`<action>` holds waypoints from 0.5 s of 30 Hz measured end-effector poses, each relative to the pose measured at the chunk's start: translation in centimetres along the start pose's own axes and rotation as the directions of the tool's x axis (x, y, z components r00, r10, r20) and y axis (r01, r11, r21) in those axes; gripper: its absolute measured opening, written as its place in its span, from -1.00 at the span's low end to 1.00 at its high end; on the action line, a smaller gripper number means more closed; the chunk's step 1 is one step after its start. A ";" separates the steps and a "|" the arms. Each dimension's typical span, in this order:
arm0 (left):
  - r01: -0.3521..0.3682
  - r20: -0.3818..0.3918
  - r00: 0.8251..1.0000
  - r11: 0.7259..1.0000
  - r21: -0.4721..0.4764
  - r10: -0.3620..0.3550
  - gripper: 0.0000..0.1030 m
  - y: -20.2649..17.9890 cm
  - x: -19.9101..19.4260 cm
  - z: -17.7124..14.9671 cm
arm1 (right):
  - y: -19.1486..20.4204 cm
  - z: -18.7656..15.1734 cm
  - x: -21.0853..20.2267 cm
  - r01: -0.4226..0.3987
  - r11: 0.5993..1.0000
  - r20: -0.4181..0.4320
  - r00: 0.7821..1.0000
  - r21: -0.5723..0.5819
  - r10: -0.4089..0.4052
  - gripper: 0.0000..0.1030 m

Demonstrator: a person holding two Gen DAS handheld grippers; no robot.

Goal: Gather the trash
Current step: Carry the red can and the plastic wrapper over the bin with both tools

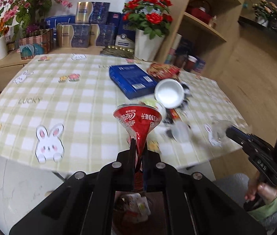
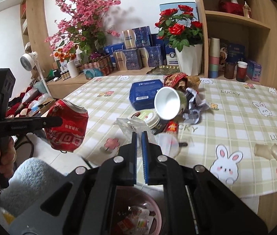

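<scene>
Left gripper (image 1: 138,148) clamped on crushed red aluminium cola can (image 1: 138,121), held off the table's near edge above pink plastic trash bin (image 2: 156,205). Right gripper (image 2: 139,137) nearly closed, pinching crinkled clear plastic wrapper (image 2: 128,127). Judgement: centre can over bin before releasing.

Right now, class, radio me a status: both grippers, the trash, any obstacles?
Left gripper shut on crushed cola can, off the table. Right gripper nearly closed on clear plastic wrapper. Bin below. No obstacles seen.
</scene>
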State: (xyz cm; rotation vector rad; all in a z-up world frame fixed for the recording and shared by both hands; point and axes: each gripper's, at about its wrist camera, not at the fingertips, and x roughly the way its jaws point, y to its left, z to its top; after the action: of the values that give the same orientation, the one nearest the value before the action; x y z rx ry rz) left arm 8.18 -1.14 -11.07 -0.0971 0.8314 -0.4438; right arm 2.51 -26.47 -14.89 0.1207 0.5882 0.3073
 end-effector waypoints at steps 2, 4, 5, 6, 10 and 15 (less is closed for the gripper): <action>0.003 0.003 1.000 1.000 0.011 -0.003 -0.89 -0.6 -0.8 -1.0 | 0.6 -0.6 -0.6 -0.016 1.000 -0.011 1.000 -0.003 0.016 -0.83; 0.005 0.007 1.000 1.000 0.028 -0.006 -0.89 -1.2 -1.7 -2.0 | 1.6 -1.6 -1.0 -0.026 0.999 -0.031 0.999 -0.020 0.026 -0.83; 0.005 0.007 1.000 0.999 0.034 -0.005 -0.89 -1.4 -2.0 -2.4 | 1.9 -1.9 -1.1 -0.030 0.999 -0.037 0.999 -0.023 0.029 -0.83; 0.005 0.006 1.000 0.999 0.039 -0.006 -0.89 -1.6 -2.4 -2.9 | 2.3 -2.6 -1.1 -0.038 0.999 -0.053 0.998 -0.026 0.036 -0.83; 0.011 0.001 1.000 1.000 0.029 -0.011 -0.89 -1.9 -3.0 -3.9 | 3.5 -4.7 -0.6 -0.072 0.997 -0.112 0.991 -0.019 0.069 -0.83; 0.001 -0.013 1.000 0.999 0.035 -0.001 -0.89 -2.5 -3.2 -5.0 | 4.5 -7.1 0.2 -0.107 0.994 -0.195 0.975 -0.011 0.102 -0.83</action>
State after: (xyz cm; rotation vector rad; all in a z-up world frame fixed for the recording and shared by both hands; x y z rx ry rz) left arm 1.79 -1.61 -11.58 -0.0621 0.8355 -0.4605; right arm -2.43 -21.98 -20.00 0.1013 0.7736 0.4309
